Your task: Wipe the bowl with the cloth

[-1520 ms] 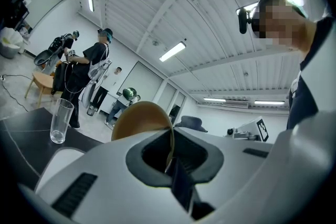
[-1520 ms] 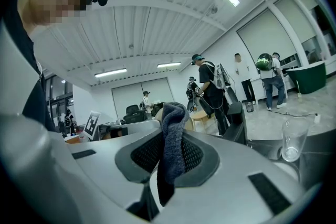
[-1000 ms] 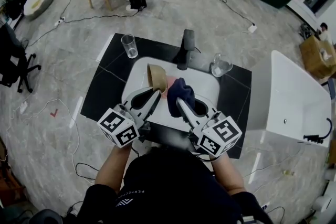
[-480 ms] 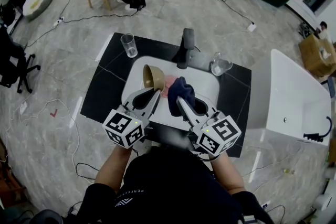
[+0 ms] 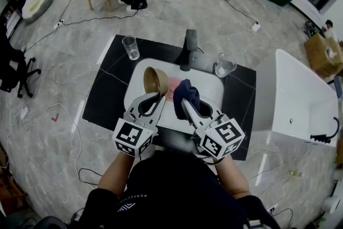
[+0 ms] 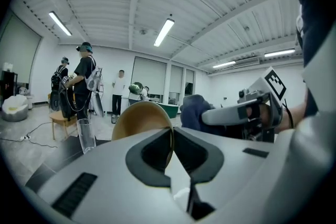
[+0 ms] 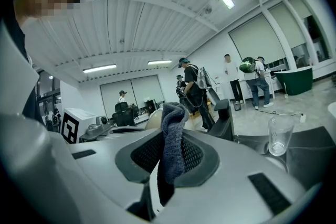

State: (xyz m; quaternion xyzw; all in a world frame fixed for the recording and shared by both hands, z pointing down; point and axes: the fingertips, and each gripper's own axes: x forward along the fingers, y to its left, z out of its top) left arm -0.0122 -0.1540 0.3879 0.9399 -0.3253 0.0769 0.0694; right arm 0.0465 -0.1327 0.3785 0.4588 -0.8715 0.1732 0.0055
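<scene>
Left gripper (image 5: 158,95): jaws closed on rim of brown bowl (image 5: 155,81), which is tipped on edge over white sink (image 5: 140,69).
Right gripper (image 5: 183,102): jaws clamped on dark blue cloth (image 5: 186,91); wad bunches above tips, just beside bowl, contact not discernible.
Step, as judged: carry wad into bowl.
Technique: keep rim pinch firm, press cloth against inner wall, sweep round. A hard push may twist bowl out of its thin-rim grip.

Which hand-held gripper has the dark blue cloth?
The right hand-held gripper: its jaws pinch the cloth. The left hand-held gripper grips the rim of the brown bowl instead.
</scene>
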